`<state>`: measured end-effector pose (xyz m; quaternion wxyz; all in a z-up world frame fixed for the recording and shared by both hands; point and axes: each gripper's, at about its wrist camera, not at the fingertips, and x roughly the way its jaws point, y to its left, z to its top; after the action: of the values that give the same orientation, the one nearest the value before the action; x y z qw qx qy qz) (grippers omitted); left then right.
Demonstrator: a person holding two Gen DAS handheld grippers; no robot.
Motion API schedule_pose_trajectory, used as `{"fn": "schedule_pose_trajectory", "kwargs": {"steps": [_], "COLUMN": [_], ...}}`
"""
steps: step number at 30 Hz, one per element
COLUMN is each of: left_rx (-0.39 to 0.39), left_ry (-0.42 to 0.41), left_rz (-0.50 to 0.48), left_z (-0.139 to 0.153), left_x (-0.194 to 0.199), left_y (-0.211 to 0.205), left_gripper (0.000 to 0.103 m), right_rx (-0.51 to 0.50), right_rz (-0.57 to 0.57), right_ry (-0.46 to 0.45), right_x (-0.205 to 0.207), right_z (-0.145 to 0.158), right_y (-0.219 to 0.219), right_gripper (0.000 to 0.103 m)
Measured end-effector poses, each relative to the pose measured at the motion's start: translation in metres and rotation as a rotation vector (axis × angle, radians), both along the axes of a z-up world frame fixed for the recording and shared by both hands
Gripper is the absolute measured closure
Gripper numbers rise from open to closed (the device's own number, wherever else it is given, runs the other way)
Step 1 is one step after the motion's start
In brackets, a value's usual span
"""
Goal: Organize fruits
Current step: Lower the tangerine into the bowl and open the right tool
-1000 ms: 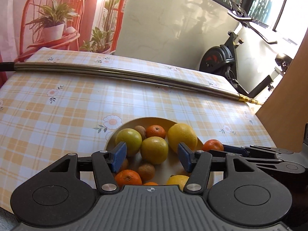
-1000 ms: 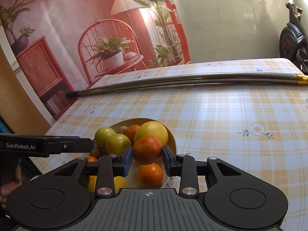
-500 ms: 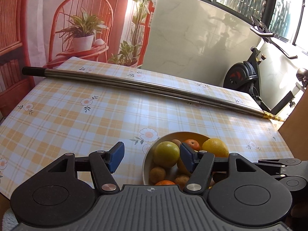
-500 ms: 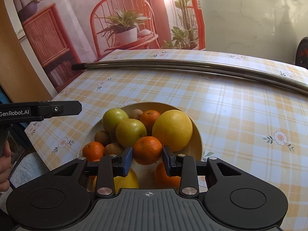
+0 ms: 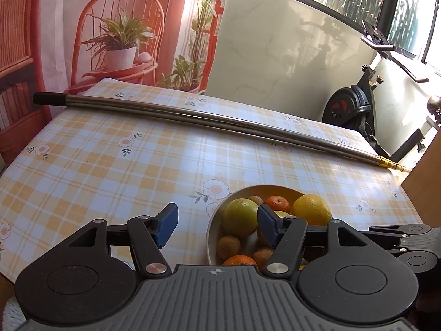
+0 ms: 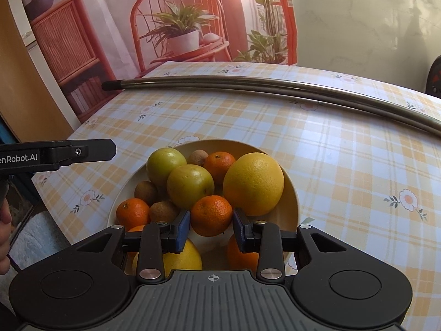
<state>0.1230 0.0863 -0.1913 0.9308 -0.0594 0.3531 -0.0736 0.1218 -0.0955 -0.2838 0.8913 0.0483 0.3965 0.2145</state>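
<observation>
A cream bowl [image 6: 292,193] on the checked tablecloth holds several fruits: a big yellow orange [image 6: 253,183], two green-yellow apples [image 6: 190,184], tangerines and brown kiwis. My right gripper [image 6: 211,227] is shut on a tangerine [image 6: 211,215] just above the bowl's near side. My left gripper [image 5: 216,224] is open and empty, over the bowl's left rim [image 5: 210,231], its right finger [image 5: 268,227] among the fruit. The left gripper also shows at the left edge of the right wrist view [image 6: 55,154].
A long steel pole [image 5: 209,118] lies across the far side of the table. The table [image 5: 96,165] has its left edge near a red backdrop. An exercise bike [image 5: 358,104] stands behind at right. A wooden panel [image 5: 424,176] stands by the right edge.
My left gripper has drawn back and swung left, off the fruit. My right gripper has risen with the tangerine held, so the bowl shows lower and fuller.
</observation>
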Motion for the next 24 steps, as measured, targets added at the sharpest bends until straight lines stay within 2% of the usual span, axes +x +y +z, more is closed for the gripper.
{"fn": "schedule_pose_trajectory", "kwargs": {"steps": [16,22,24], "left_rx": [0.001,0.001,0.002], "left_ry": [0.000,-0.004,-0.004], "left_rz": [-0.006,-0.010,-0.011], "left_z": [-0.001,0.000,0.001], "left_x": [-0.001,-0.003,-0.003], "left_y": [-0.001,-0.001,-0.002], "left_gripper": [0.037,0.036,0.033], "right_rx": [-0.009,0.002,0.001], "right_rz": [-0.023,-0.066,-0.085], "right_ry": [-0.044,-0.037,-0.034], "right_x": [-0.013,-0.019,-0.020], "right_z": [0.015,0.022,0.022], "right_y": [-0.004,-0.015,-0.018], "right_gripper": [0.070,0.043,0.030]}}
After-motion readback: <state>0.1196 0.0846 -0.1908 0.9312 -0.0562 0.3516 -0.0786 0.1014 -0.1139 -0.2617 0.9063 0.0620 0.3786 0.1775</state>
